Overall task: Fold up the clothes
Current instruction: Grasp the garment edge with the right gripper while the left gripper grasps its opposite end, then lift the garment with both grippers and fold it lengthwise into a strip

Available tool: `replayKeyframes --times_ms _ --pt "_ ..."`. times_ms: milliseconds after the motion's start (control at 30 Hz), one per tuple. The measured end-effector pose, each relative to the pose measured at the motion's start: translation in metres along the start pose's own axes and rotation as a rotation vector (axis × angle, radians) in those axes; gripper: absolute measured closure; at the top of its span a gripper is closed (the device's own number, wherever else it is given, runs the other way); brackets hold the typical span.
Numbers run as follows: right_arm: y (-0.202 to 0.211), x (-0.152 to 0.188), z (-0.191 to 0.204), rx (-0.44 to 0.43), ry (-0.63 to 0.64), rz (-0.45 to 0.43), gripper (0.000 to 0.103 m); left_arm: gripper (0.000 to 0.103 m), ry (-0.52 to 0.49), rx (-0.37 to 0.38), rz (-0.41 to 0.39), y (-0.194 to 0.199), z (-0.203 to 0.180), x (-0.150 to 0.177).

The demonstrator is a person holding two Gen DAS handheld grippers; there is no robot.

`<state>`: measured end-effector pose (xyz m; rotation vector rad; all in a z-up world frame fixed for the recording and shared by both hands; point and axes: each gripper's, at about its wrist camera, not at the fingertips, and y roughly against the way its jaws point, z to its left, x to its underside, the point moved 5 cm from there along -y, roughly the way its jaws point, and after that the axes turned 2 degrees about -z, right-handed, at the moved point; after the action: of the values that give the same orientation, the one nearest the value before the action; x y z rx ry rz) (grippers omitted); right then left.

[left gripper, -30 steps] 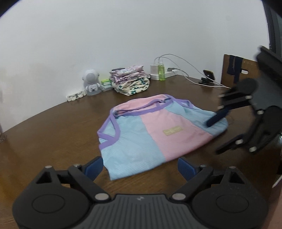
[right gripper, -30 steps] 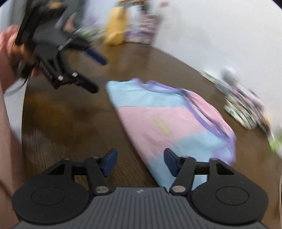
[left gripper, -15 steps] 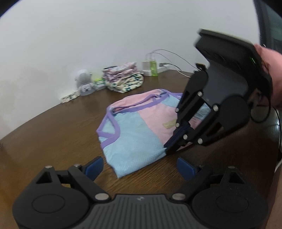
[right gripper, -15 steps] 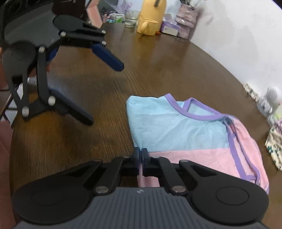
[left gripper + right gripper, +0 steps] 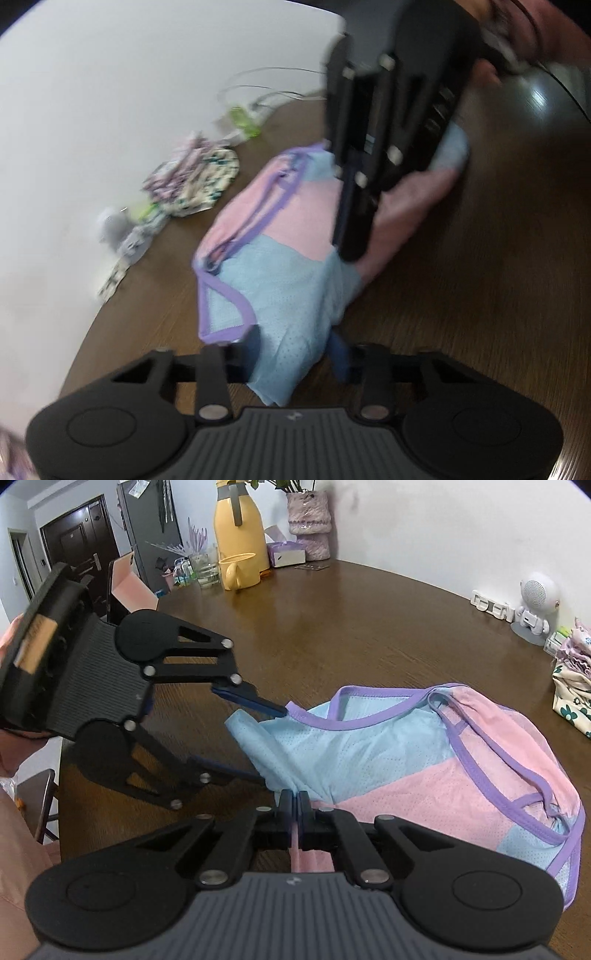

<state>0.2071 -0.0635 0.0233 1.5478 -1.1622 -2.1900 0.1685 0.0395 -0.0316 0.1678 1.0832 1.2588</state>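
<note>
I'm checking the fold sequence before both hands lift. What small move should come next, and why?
Probably close the left gripper on the blue corner of the pink-and-blue top. Its fingers straddle that corner with a gap showing, while the right gripper is already shut on the hem beside it. With both corners pinched, the hem could be lifted evenly off the wooden table.

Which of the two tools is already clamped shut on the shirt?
The right tool: its jaws are pinched together on the pink-and-blue shirt hem. The left tool has its fingers spread around the blue corner.
</note>
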Motion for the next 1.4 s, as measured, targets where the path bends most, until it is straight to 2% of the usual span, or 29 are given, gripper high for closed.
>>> replayKeyframes --times_ms 67,167,233,267,300,500,600,667,800,833,867,900,1033,1133,1233,1400 --pt "0.0 0.001 0.001 0.002 0.002 -0.006 0.101 0.098 0.0 0.043 0.008 0.0 0.0 0.0" --pt "0.003 0.01 0.007 0.027 0.019 -0.018 0.099 0.099 -0.004 0.041 0.016 0.002 0.001 -0.001" --pt "0.008 0.02 0.013 0.084 0.052 -0.03 0.08 0.099 0.015 0.04 0.022 0.003 0.001 -0.003" --pt "0.011 0.025 0.017 0.113 0.068 -0.036 0.048 0.099 0.022 0.036 0.024 0.003 0.001 -0.004" --pt "0.014 0.032 0.019 0.141 0.074 -0.036 0.032 0.099 0.032 0.03 0.024 0.004 0.001 -0.005" --pt "0.03 0.075 0.031 0.308 0.098 -0.027 0.032 0.099 0.112 -0.014 0.019 0.007 0.013 -0.015" --pt "0.031 0.085 0.03 0.386 0.082 -0.036 0.032 0.099 0.133 -0.034 0.001 0.01 0.018 -0.023" --pt "0.03 0.085 0.03 0.413 0.07 -0.052 0.033 0.099 0.142 -0.046 -0.007 0.011 0.019 -0.029" --pt "0.023 0.08 0.033 0.452 0.136 -0.036 0.043 0.1 0.161 -0.081 -0.016 0.016 0.02 -0.038" --pt "0.021 0.079 0.033 0.462 0.153 -0.031 0.047 0.1 0.171 -0.094 -0.017 0.017 0.022 -0.039" --pt "0.019 0.077 0.034 0.471 0.171 -0.027 0.056 0.1 0.181 -0.107 -0.017 0.018 0.023 -0.039" --pt "0.017 0.076 0.035 0.481 0.189 -0.022 0.06 0.1 0.192 -0.119 -0.019 0.019 0.025 -0.038" --pt "0.021 0.081 0.03 0.537 0.234 0.004 0.061 0.101 0.237 -0.156 -0.025 0.022 0.03 -0.032" --pt "0.035 0.094 0.021 0.578 0.239 0.031 0.061 0.101 0.259 -0.15 -0.016 0.02 0.027 -0.028" --pt "0.049 0.108 0.011 0.618 0.243 0.058 0.066 0.101 0.279 -0.144 -0.008 0.018 0.024 -0.025" --pt "0.053 0.119 0.018 0.644 0.361 0.088 0.07 0.101 0.296 -0.139 0.001 0.018 0.019 -0.021"
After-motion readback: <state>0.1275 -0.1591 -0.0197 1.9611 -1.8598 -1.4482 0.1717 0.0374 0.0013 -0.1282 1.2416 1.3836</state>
